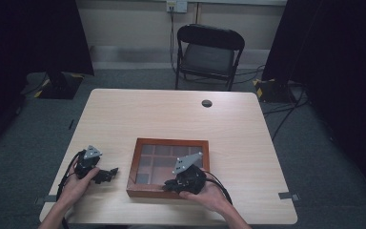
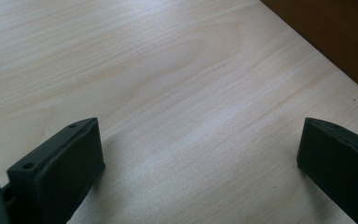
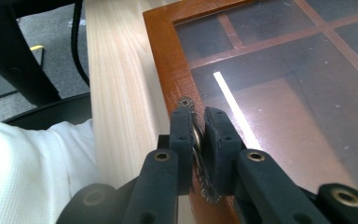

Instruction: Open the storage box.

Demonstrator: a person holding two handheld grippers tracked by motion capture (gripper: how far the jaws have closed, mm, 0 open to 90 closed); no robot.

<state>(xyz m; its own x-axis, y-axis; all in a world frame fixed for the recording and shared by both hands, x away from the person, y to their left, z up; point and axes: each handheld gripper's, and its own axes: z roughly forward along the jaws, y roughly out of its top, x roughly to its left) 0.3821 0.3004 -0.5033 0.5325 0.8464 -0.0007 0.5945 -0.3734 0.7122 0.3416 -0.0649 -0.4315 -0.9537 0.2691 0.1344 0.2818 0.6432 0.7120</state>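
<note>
Black folding chair [image 1: 208, 55] behind table [image 1: 171, 114]; grey carpet [image 1: 314, 157]; beige wall [image 1: 138, 21].

Right gripper [image 3: 197, 135] pads cover most of the metal clasp [image 3: 185, 103] on the box [image 1: 138, 191] front edge; just its toothed ends stick out above and below. Box compartments sit behind tinted glass [image 3: 279, 79] with glare, contents unreadable. High view: right hand [image 1: 205, 193] hides the near right corner of the box, clasp too small to make out. Left gripper [image 2: 196, 158] view: both jaws cut off by the bottom edge, box reduced to a brown sliver at top right. Person's forearms cropped at the bottom edge.
</note>
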